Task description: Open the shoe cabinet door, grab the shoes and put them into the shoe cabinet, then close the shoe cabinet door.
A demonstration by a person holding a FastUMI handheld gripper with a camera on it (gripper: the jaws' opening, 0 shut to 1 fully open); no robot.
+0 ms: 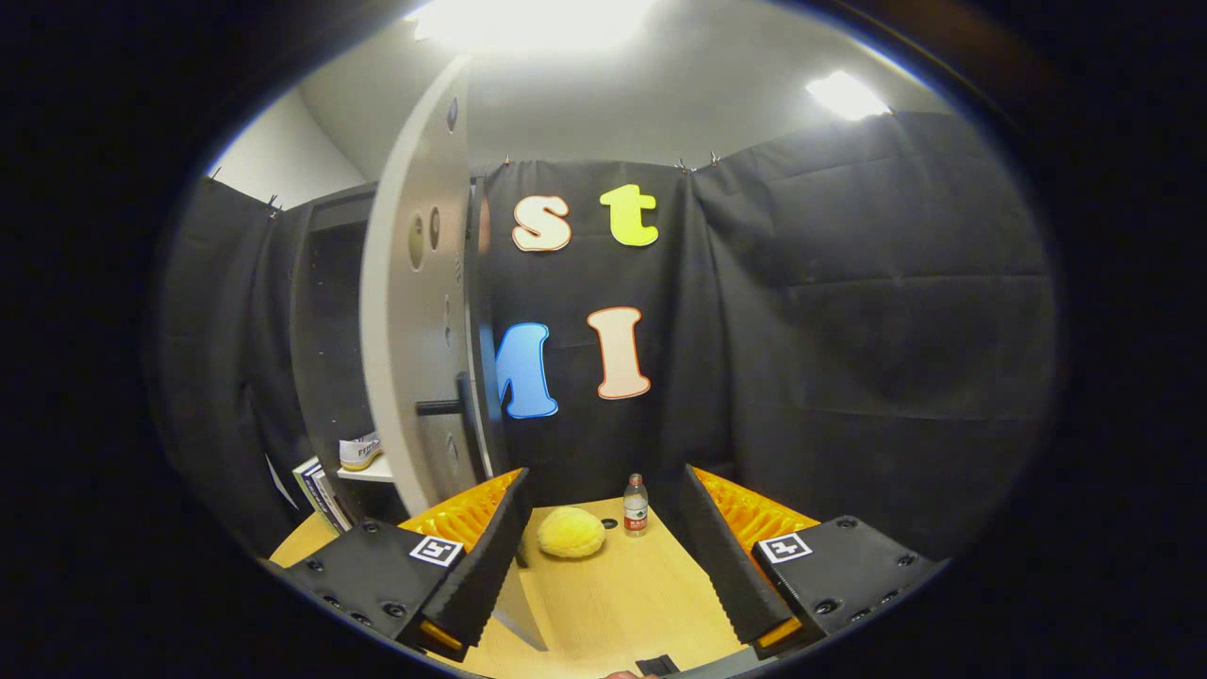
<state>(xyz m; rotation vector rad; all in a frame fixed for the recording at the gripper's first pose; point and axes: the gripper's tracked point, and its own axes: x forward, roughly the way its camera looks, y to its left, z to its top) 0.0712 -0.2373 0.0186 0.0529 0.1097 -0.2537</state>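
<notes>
On the wooden worktop (603, 604), the gripper (603, 556) hangs with its jaws spread wide and nothing held between them. Just ahead, in the gap between the fingers, sits a yellow fuzzy ball (570, 532), and a small water bottle (636, 505) stands upright just beside it, a little further back. Off to the left stands the dark shoe cabinet (325, 311), its pale door (415, 311) swung open edge-on toward us, a dark handle (441, 407) jutting from it. Inside, a white shoe (359, 452) rests on a shelf (370, 472), with some books (319, 493) leaning below it.
</notes>
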